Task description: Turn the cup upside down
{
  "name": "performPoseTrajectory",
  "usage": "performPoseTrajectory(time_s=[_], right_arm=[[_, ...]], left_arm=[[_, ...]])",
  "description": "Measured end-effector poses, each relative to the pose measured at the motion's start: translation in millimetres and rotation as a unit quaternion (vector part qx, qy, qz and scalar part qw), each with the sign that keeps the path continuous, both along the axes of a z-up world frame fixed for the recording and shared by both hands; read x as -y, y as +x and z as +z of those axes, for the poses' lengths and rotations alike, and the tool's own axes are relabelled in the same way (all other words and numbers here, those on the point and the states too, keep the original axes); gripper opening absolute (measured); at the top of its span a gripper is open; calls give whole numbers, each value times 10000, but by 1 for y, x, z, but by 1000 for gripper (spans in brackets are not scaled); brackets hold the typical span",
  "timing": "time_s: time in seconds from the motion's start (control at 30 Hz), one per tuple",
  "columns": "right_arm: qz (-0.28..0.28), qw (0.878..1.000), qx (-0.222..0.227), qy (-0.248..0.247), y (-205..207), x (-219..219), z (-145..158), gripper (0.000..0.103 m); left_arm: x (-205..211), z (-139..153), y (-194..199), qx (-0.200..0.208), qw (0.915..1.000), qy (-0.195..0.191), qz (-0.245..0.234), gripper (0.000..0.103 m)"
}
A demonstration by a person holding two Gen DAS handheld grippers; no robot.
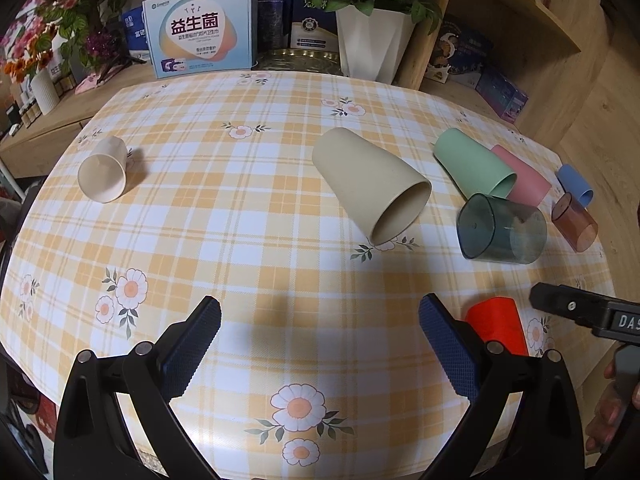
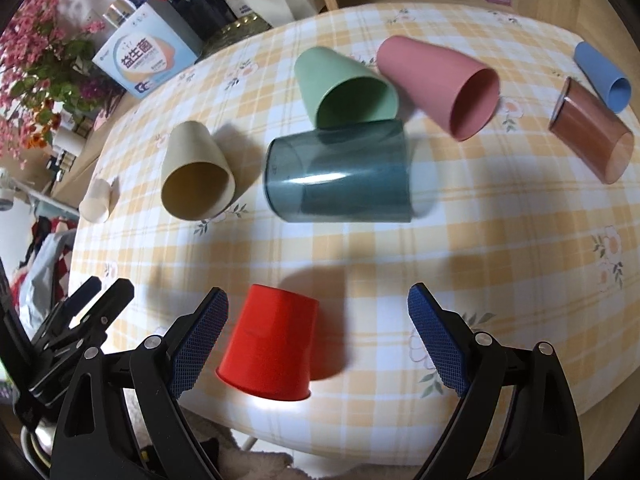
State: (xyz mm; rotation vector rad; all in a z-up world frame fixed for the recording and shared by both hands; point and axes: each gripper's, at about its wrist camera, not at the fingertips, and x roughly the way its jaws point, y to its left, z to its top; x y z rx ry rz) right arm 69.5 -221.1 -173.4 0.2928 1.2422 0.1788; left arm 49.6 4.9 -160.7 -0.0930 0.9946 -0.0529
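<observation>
A red cup (image 2: 270,342) stands upside down near the table's front edge, between the jaws of my right gripper (image 2: 318,334), which is open and not touching it. The red cup also shows in the left wrist view (image 1: 498,326), just right of my left gripper (image 1: 320,340), which is open and empty over the tablecloth. Several cups lie on their sides: beige (image 1: 370,186), small cream (image 1: 102,170), green (image 2: 344,88), pink (image 2: 438,84), clear teal (image 2: 340,176), clear brown (image 2: 592,132) and blue (image 2: 602,76).
The table has a yellow plaid floral cloth (image 1: 240,240). Behind it stand a white flower pot (image 1: 374,46), a light blue box (image 1: 200,28), more boxes and wooden shelves. The right gripper's body (image 1: 588,312) shows at the right in the left wrist view.
</observation>
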Motion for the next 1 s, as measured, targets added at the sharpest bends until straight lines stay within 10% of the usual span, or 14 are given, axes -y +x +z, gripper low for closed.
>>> performPoseTrajectory(time_s=[1.0], right_arm=[[334,9985,-435,23,14,-36,-29,88]], left_arm=[[-40,-5,-8,-78,9982,-33,600,97]])
